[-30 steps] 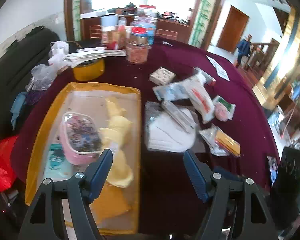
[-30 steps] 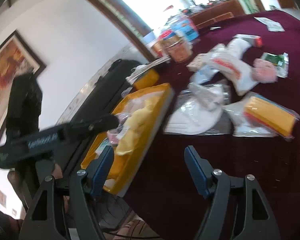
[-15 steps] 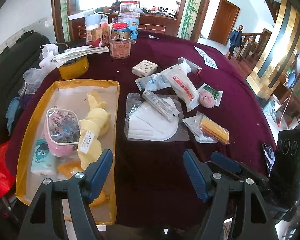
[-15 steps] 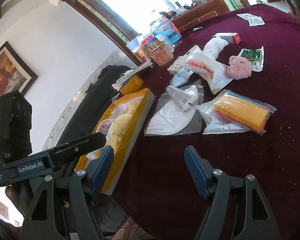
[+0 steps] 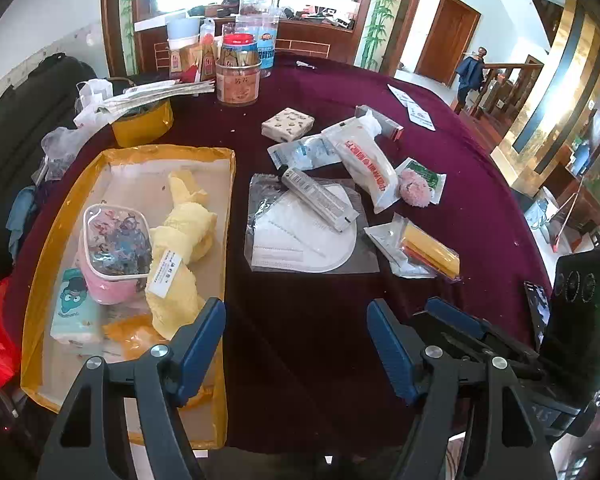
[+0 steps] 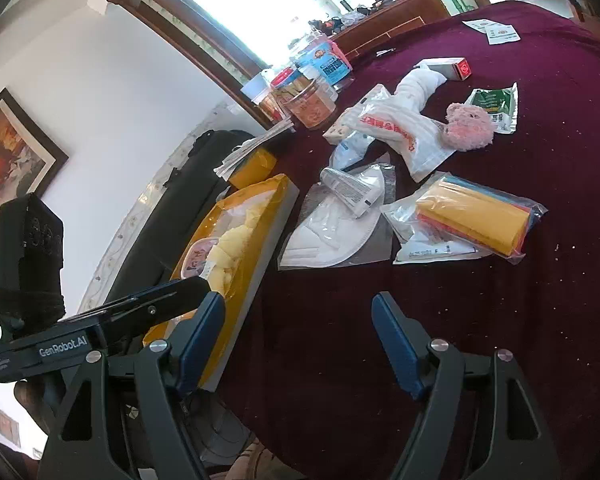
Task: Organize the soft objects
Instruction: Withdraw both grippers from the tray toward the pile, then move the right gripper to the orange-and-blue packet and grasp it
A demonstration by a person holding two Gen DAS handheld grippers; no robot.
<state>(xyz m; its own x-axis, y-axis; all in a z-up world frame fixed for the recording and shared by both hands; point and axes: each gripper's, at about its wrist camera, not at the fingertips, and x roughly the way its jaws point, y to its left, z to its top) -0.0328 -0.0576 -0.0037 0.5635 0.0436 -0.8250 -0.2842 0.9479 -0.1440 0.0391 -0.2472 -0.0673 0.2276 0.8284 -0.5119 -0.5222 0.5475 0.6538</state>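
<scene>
Near table's front edge, left gripper (image 5: 296,344) wide, empty; right gripper (image 6: 298,338) opening, empty; slippery clear bag of yellow cloths (image 6: 470,218) may slide from pads; tube (image 5: 319,199) atop bagged mask (image 5: 304,236) may roll

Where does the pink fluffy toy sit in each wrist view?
Left wrist: pink fluffy toy right of centre, on the green-and-white packet.
Right wrist: upper right, left of that packet.
Shared landmark: the white bag with red print, just left of the toy.
</scene>
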